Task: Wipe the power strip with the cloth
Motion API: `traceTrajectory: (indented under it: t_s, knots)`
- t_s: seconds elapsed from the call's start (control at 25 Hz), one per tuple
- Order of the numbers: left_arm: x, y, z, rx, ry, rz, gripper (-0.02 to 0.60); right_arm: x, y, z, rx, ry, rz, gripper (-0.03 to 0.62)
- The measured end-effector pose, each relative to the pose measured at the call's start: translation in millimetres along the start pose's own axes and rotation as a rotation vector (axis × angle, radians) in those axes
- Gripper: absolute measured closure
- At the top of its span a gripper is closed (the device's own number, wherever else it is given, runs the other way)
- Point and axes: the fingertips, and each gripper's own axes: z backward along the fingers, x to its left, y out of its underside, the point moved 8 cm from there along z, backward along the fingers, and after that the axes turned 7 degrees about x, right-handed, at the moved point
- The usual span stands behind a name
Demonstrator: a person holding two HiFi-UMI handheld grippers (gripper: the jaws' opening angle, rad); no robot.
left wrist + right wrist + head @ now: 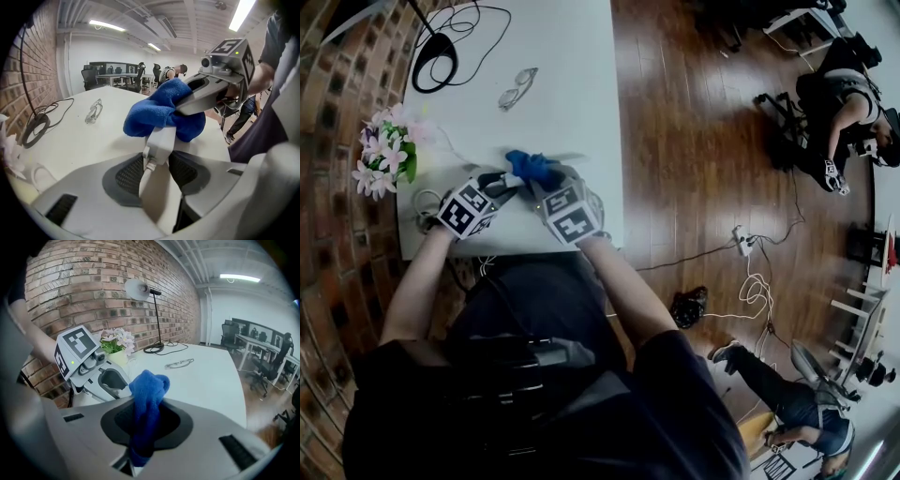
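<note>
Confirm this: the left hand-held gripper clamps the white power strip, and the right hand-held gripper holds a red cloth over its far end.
Wrong on colour: the cloth is blue, as the right gripper view shows. The left hand-held gripper clamps the white power strip, and the right hand-held gripper holds the blue cloth over its far end.

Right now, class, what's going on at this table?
A person works with two hand-held grippers over a white table. The left gripper is clamped on the near end of the white power strip. The right gripper grips a blue cloth, which is bunched against the strip's far end.
</note>
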Motion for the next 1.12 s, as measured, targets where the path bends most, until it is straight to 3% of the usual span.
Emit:
traceTrajectory:
  t_s: [0.8, 1.12]
  knots:
    - [-8.1, -8.6, -3.6, 0.100, -0.067, 0.042, 0.402, -55.1, 27.4, 33.2, -0.011, 0.000, -0.006, 0.543]
    - [-6.9, -14.3, -4.7, 0.166, -0.045, 0.021, 0.402, -66.8, 30.8, 39.3, -0.028, -0.017, -0.001, 0.543]
